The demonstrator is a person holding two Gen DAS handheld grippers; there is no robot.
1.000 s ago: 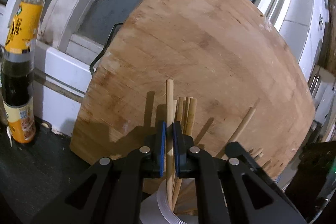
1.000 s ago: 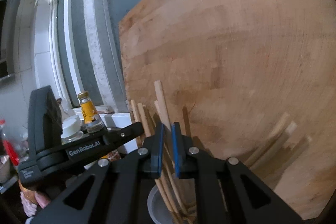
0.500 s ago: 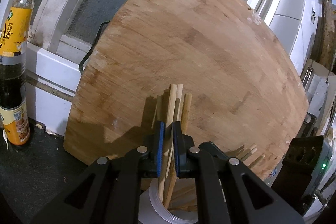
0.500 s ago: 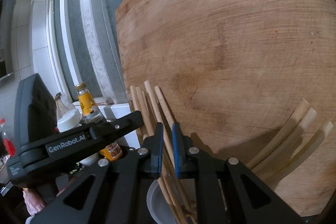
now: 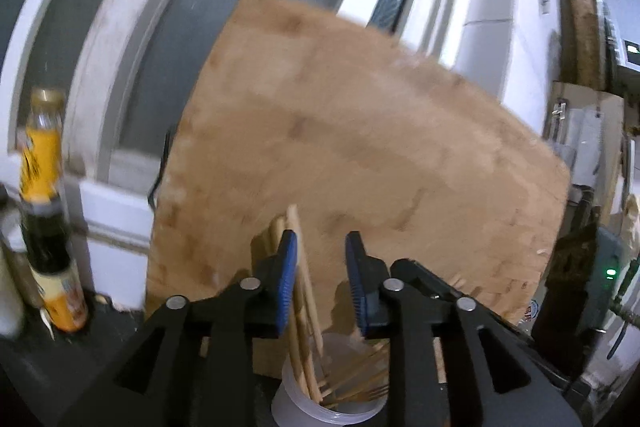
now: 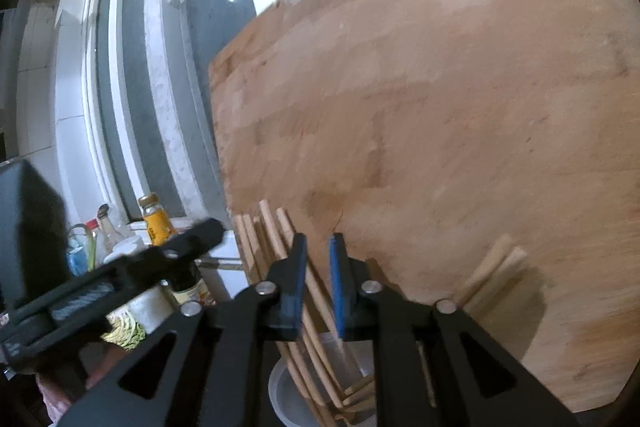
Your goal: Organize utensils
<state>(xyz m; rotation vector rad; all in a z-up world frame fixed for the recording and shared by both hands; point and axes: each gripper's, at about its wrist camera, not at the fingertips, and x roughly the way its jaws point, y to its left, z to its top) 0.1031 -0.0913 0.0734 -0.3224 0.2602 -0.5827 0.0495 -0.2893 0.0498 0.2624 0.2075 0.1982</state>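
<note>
Landmark: one translucent white plastic cup (image 5: 328,403), seen at the bottom centre of both wrist views, standing on the dark tabletop (image 5: 52,379).

Light wooden chopsticks (image 5: 304,303) stand in the cup, leaning and fanned out. Right view shows about five tips left of the cup's centre and two or three leaning right; exact count is unclear because of blur and overlap.

Left gripper (image 5: 322,279): blue-padded jaws spread wide above the cup, grasping nothing; the leftmost chopsticks sit against its left pad.

Right gripper (image 6: 317,287): jaws parted by a narrow gap above the cup. Chopsticks pass behind and below the pads; nothing looks clamped.

Behind the cup: one large bamboo cutting board (image 5: 360,163) propped upright against the window frame (image 5: 112,67), filling most of both views.

Left of the cup: one dark sauce bottle with yellow label and gold cap (image 5: 48,215), with several more small bottles and jars (image 6: 108,239) beyond it; blurred.
</note>
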